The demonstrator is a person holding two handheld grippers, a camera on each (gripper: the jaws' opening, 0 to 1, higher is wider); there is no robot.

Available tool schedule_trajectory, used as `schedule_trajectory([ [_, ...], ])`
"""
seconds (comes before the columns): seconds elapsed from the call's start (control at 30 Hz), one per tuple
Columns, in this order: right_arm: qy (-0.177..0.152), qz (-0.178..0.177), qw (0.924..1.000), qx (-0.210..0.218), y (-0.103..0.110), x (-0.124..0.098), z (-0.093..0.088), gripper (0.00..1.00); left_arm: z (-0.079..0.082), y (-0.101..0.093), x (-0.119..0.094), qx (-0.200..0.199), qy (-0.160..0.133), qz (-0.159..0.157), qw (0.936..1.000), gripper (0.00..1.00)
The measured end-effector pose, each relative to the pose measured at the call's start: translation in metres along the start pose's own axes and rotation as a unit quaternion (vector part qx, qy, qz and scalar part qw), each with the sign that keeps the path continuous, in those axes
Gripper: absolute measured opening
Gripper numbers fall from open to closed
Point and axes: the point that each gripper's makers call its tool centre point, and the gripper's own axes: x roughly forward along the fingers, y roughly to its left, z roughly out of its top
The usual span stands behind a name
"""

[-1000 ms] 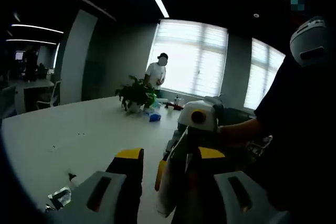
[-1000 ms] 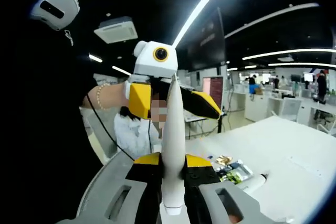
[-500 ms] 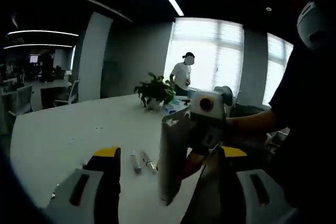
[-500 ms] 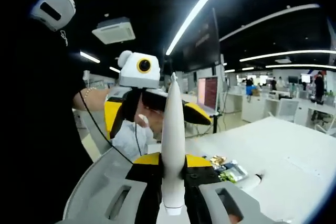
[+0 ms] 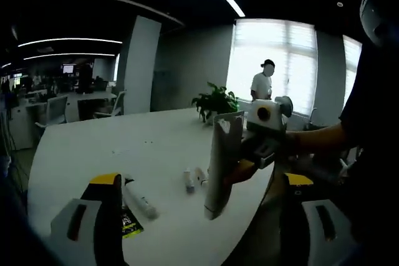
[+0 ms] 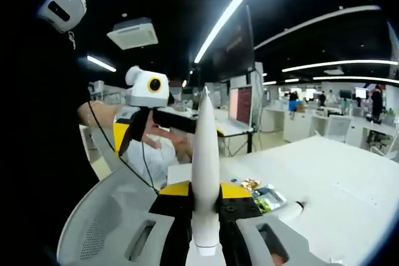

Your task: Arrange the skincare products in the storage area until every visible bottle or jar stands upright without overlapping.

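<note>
Your white tube [image 6: 206, 172] stands upright between the jaws of your right gripper [image 6: 205, 199], which are closed tight on its lower part, just above the cap end, with the crimped tip pointing up. In the left gripper view the same tube [image 5: 221, 160] hangs in the air above the white table [image 5: 93, 154], well clear of the surface, held by the right gripper [image 5: 265, 138] that reaches in from the right with your hand behind it. Your left gripper [image 5: 199, 182] has its jaws spread wide and holds nothing; the tube sits ahead of them, between the two yellow-tipped fingers but not touching either. In the right gripper view that left gripper [image 6: 146, 113] is off to the left of the tube, apart from it. On the table below lie other products: a white tube [image 5: 140, 200] on its side beside a dark green packet [image 5: 129, 225] near your left jaw, and two small vials [image 5: 193, 177] lying flat just left of the held tube. From the right side you also see a pile of sachets [image 6: 265, 194] and another tube end [image 6: 293, 210] lying on the table [image 6: 336, 191]. A potted plant [image 5: 215, 101] stands farther back, and a person [image 5: 265, 82] stands by the windows.
</note>
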Motion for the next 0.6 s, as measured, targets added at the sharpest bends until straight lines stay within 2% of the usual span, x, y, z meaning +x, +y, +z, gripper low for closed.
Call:
schedule_trajectory([
  [0.27, -0.006, -0.006, 0.9999, 0.005, -0.015, 0.0, -0.015, 0.05, -0.01, 0.007, -0.004, -0.012, 0.003, 0.015, 0.9998, 0.99],
  [0.43, -0.006, -0.006, 1.0, -0.003, -0.023, 0.001, -0.027, 0.05, -0.023, 0.008, -0.002, -0.014, 0.02, 0.018, 0.9995, 0.99],
  [0.6, -0.007, -0.006, 0.9999, -0.006, -0.034, 0.005, -0.039, 0.05, -0.024, 0.013, -0.001, -0.019, 0.015, 0.023, 0.9994, 0.99],
])
